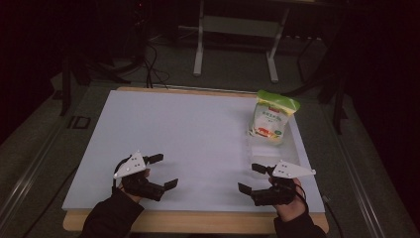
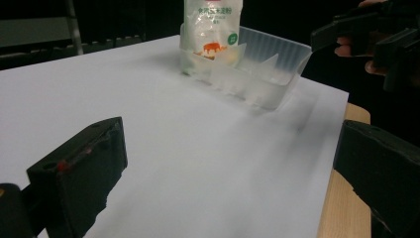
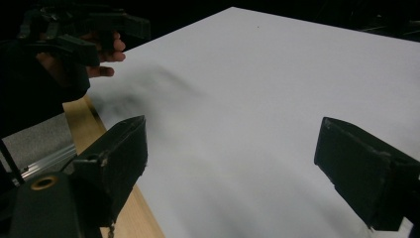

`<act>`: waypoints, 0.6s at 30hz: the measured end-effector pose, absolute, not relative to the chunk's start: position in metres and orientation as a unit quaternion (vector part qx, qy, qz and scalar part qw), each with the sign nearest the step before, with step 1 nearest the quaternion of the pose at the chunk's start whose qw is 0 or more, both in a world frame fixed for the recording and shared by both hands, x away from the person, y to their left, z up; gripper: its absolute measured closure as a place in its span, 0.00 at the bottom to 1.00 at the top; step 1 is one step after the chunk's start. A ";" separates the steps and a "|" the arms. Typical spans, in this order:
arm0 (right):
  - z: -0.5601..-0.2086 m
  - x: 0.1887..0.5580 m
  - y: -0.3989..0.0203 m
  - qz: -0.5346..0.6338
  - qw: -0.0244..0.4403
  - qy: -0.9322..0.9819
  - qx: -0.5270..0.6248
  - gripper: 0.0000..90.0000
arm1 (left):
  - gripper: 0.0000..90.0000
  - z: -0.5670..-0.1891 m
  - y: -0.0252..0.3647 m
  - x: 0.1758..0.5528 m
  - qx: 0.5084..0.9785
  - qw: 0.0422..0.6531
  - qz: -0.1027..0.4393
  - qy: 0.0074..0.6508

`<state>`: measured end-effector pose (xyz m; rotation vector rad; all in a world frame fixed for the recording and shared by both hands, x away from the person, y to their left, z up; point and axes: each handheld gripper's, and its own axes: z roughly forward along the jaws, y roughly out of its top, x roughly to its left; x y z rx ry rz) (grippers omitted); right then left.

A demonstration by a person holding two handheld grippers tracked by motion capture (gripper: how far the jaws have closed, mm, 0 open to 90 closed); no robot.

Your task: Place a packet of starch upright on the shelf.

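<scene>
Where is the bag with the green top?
In the high view the bag stands upright at the table's far right, at the far end of a clear plastic tray, beyond the right gripper.

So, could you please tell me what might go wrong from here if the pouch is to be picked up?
1. The pouch stands upright at the far end of the clear tray; a sideways nudge could tip it over.
2. The tray looks light and sits near the table's right edge, so a push could slide it off.
3. The right hand-held gripper is nearest; the left hand-held gripper would have to reach across. Both are open.
</scene>
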<state>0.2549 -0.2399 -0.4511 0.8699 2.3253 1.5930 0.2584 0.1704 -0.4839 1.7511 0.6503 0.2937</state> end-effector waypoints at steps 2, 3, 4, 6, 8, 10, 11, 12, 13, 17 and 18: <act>-0.453 0.253 -0.240 0.535 0.094 0.786 0.294 0.14 | 0.01 -0.485 0.170 0.259 0.752 0.584 0.126 0.278; -0.454 0.252 -0.241 0.535 0.093 0.787 0.294 0.14 | 0.01 -0.485 0.170 0.259 0.753 0.583 0.126 0.278; -0.456 0.251 -0.241 0.532 0.095 0.788 0.294 0.14 | 0.01 -0.485 0.171 0.259 0.753 0.583 0.125 0.277; -0.459 0.249 -0.242 0.526 0.097 0.793 0.293 0.14 | 0.01 -0.485 0.170 0.258 0.754 0.582 0.127 0.276; -0.462 0.248 -0.242 0.521 0.095 0.797 0.290 0.14 | 0.01 -0.485 0.170 0.259 0.754 0.583 0.127 0.276; -0.464 0.248 -0.243 0.518 0.094 0.800 0.287 0.14 | 0.01 -0.486 0.171 0.259 0.754 0.582 0.126 0.277; -0.466 0.247 -0.243 0.515 0.095 0.803 0.284 0.14 | 0.01 -0.487 0.171 0.259 0.755 0.581 0.125 0.276; -0.467 0.247 -0.244 0.512 0.098 0.806 0.282 0.14 | 0.01 -0.487 0.170 0.259 0.756 0.581 0.125 0.276; -0.468 0.247 -0.244 0.507 0.101 0.809 0.280 0.14 | 0.01 -0.487 0.170 0.259 0.756 0.581 0.124 0.275; -0.472 0.246 -0.249 0.500 0.103 0.812 0.283 0.14 | 0.01 -0.488 0.170 0.259 0.756 0.581 0.123 0.275; -0.473 0.246 -0.251 0.500 0.102 0.811 0.286 0.14 | 0.01 -0.488 0.171 0.258 0.756 0.580 0.125 0.276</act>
